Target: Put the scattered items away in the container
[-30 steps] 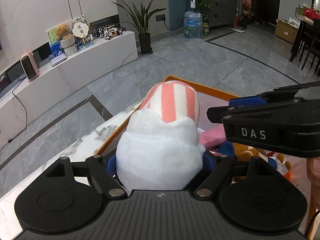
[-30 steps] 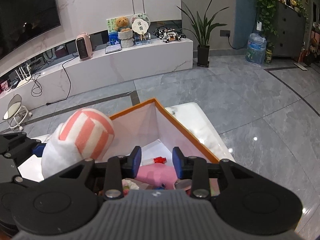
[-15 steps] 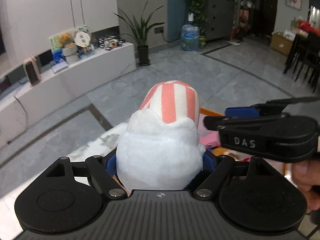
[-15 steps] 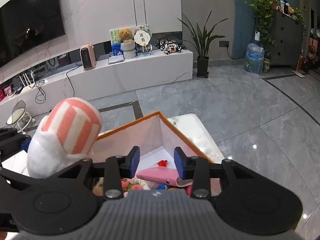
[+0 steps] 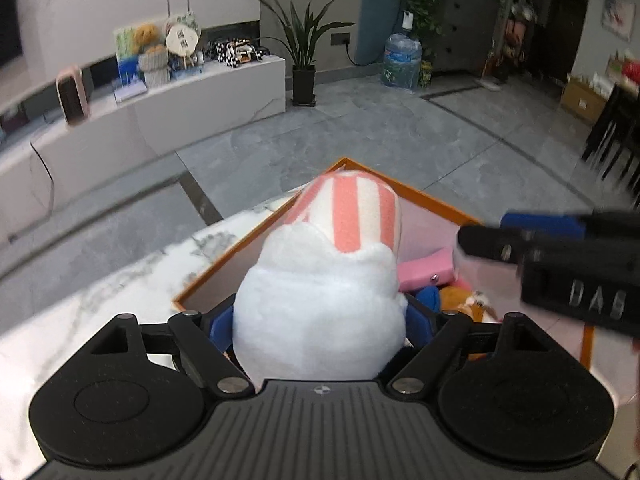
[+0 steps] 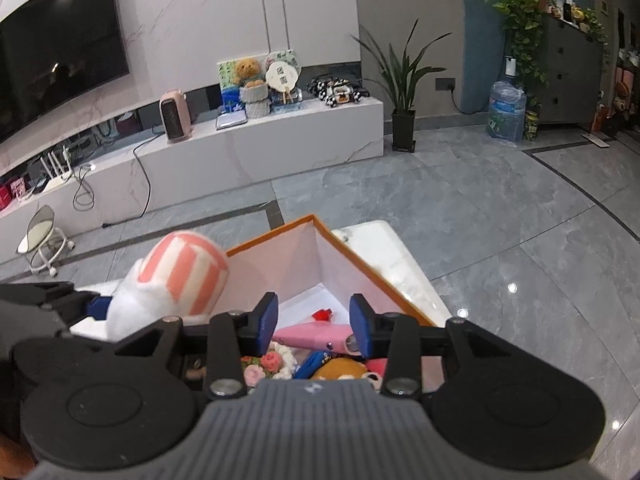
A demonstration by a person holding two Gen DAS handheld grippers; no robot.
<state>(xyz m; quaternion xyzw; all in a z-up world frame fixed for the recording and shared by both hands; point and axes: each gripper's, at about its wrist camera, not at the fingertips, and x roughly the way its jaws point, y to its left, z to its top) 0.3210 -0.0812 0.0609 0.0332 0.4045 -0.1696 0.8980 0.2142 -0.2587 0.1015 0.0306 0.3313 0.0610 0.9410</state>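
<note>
My left gripper (image 5: 320,320) is shut on a plush toy (image 5: 320,304) with a white body and a pink-and-white striped top, held upright over the near-left corner of the orange-rimmed box (image 5: 432,196). In the right wrist view the plush (image 6: 180,276) hangs by the left wall of the box (image 6: 360,264), with the left gripper (image 6: 98,306) behind it. My right gripper (image 6: 314,320) hovers open above the box, nothing between its blue pads. It also shows in the left wrist view as the right gripper (image 5: 500,236).
Inside the box lie a pink case (image 6: 316,336), a small red piece (image 6: 322,314), crochet flowers (image 6: 268,362) and an orange plush (image 6: 340,370). The box stands on a white marble table (image 5: 120,280). Grey floor tiles lie beyond, with a low white TV bench (image 6: 260,148).
The right gripper's jaws have widened a little, and it has risen so more of the box's contents show. The left gripper has rolled slightly, still shut on the plush.
</note>
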